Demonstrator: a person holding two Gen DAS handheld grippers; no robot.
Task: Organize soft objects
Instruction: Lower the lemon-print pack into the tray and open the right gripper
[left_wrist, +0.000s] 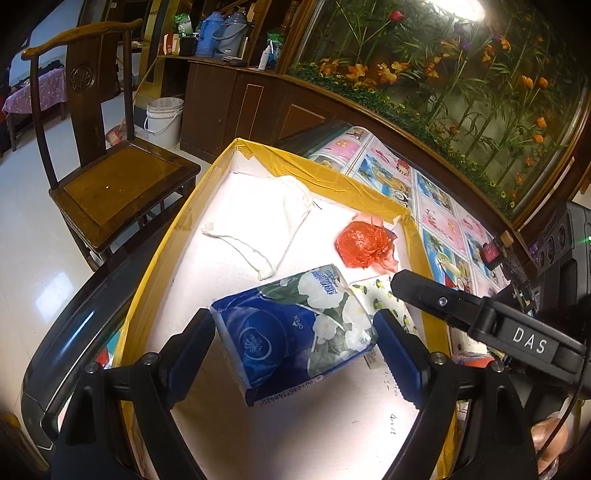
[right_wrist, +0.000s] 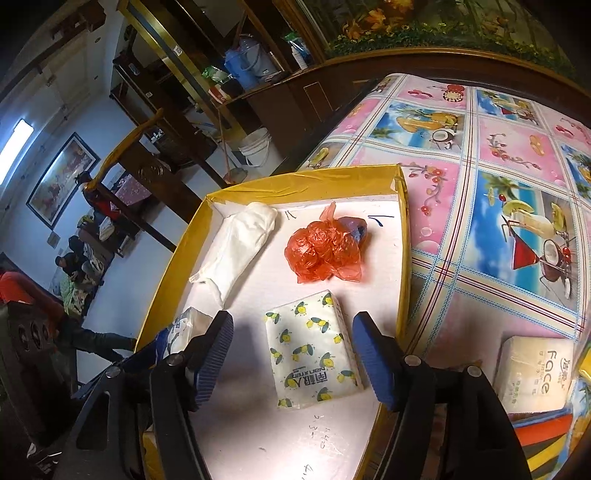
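Between the left gripper's (left_wrist: 293, 338) blue fingers (left_wrist: 195, 345) sits a blue floral tissue pack (left_wrist: 295, 332), tilted, with one corner lifted off the tray floor. Both pads look pressed against its sides, so it appears clamped. The right gripper's (right_wrist: 291, 360) fingers (right_wrist: 373, 363) stand apart, one on each side of a lemon-print tissue pack (right_wrist: 314, 350) that lies flat on the white floor of the yellow-rimmed tray (right_wrist: 306, 181); the pads do not touch it.

Risk, as a judgement: the blue pack is soft and held skew, so it could slip or twist out if squeezed unevenly. The two grippers are close together, and the right one's finger reaches across near the left one's load, so they could knock each other.

Farther into the tray lie a crumpled red plastic bag (right_wrist: 323, 254) and a folded white cloth (right_wrist: 236, 243), both well clear of the fingers. The tray rests on a bench covered by a pink and blue fruit-print cloth (right_wrist: 498, 166). Another tissue pack marked "face" (right_wrist: 533, 373) sits outside the tray at the right. A wooden chair (left_wrist: 122, 184) stands beyond the tray.
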